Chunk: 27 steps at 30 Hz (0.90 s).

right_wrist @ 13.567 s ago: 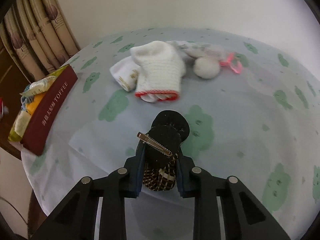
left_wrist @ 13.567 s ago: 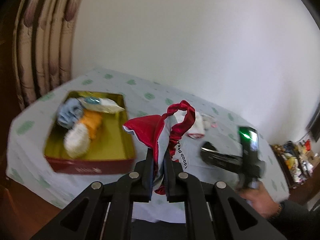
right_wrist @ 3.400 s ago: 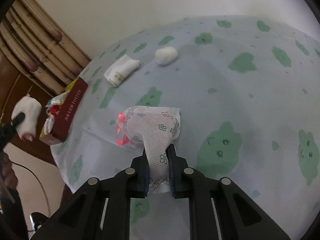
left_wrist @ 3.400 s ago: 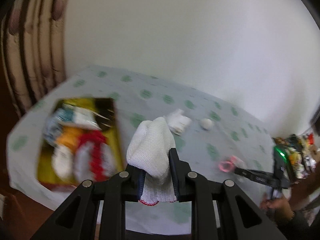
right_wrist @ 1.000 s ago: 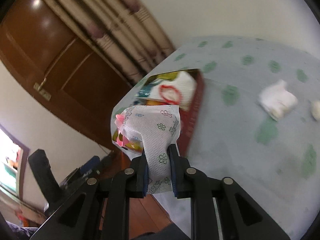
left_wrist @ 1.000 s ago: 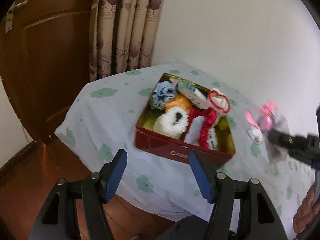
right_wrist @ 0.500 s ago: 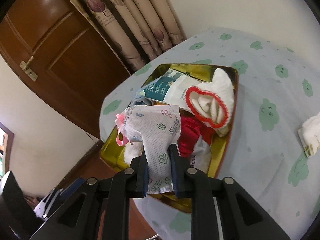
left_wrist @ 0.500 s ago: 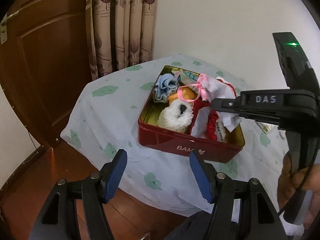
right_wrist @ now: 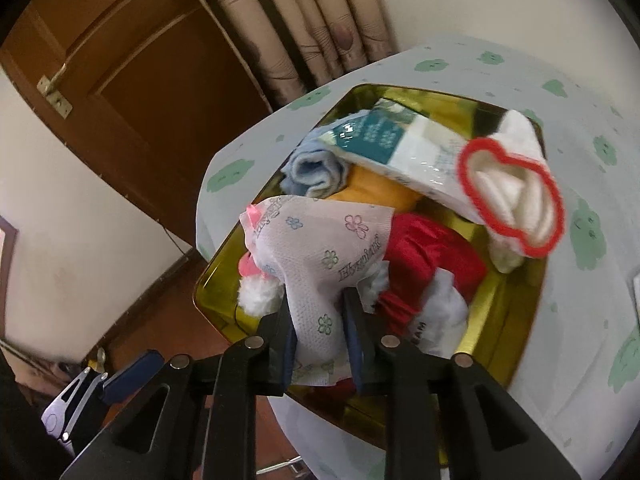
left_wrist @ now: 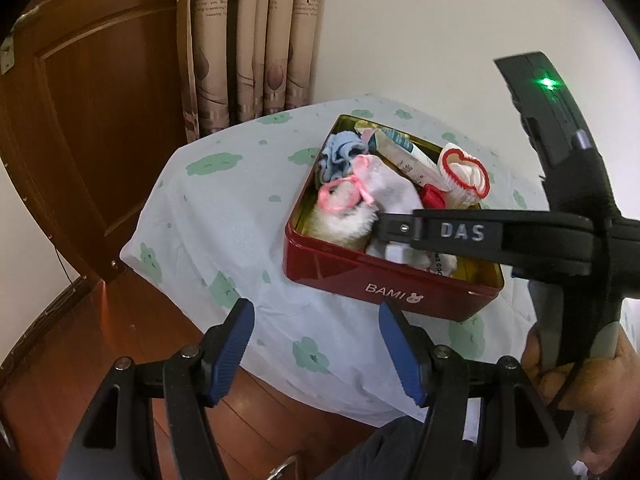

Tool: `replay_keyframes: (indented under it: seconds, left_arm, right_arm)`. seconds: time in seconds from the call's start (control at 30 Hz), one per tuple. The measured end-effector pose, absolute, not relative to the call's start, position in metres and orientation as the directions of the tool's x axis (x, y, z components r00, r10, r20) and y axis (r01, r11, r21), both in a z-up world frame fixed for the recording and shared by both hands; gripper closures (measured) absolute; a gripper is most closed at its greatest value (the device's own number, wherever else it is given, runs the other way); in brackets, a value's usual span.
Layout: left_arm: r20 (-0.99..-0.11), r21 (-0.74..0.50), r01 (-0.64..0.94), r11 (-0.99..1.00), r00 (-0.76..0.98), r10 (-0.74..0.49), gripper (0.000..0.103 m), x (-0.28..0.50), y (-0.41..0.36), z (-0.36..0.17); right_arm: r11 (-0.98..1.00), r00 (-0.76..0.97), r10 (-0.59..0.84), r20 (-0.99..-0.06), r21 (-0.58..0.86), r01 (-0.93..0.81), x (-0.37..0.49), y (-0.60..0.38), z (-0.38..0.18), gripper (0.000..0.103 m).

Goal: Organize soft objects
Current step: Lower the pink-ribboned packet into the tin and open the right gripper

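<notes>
Now the left gripper (left_wrist: 316,346) hangs with blue pads spread, nothing between them, near the table edge. Right of it, the red tin (left_wrist: 384,284) holds the soft pile. Over it, the right gripper (right_wrist: 318,320) is loosening, flowered white pouch (right_wrist: 320,256) between its fingers, on the pile.

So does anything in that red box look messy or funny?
Yes. The red tin box is heaped: a white sock with a red cuff leans over its rim, propped on a tissue pack, not lying flat.
</notes>
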State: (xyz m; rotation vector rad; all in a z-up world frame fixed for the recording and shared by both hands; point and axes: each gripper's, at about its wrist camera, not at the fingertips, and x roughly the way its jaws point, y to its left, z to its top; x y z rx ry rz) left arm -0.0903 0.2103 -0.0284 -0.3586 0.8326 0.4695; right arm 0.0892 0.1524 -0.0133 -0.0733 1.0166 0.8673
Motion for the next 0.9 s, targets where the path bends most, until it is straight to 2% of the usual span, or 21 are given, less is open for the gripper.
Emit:
replay_keyframes:
  seconds: [0.33, 0.43, 0.5, 0.8, 0.9]
  left_arm:
    - [-0.783, -0.133, -0.525, 0.841, 0.576, 0.236, 0.037, -0.089, 0.212, -0.031]
    - [-0.778, -0.135, -0.526, 0.839, 0.581, 0.239, 0.037, -0.089, 0.213, -0.032]
    - [-0.781, -0.136, -0.527, 0.839, 0.578, 0.236, 0.037, -0.089, 0.214, -0.032]
    - [-0.785, -0.152, -0.529, 0.835, 0.578, 0.223, 0.037, -0.089, 0.216, -0.032]
    - [-0.788, -0.155, -0.526, 0.836, 0.576, 0.217, 0.037, -0.089, 0.215, -0.032]
  right_arm:
    - [0.702, 0.251, 0.591, -0.766, 0.336, -0.629, 0.099, 0.135, -0.020, 0.079]
    - [0.693, 0.247, 0.617, -0.747, 0.367, -0.620, 0.097, 0.126, -0.016, 0.070]
    - [0.701, 0.266, 0.616, -0.742, 0.361, -0.616, 0.095, 0.121, -0.010, 0.059]
    - [0.672, 0.327, 0.677, -0.659, 0.372, -0.641, 0.088, 0.100, 0.026, 0.059]
    - [0.604, 0.263, 0.745, -0.613, 0.453, -0.656, 0.089, 0.102, 0.029, 0.059]
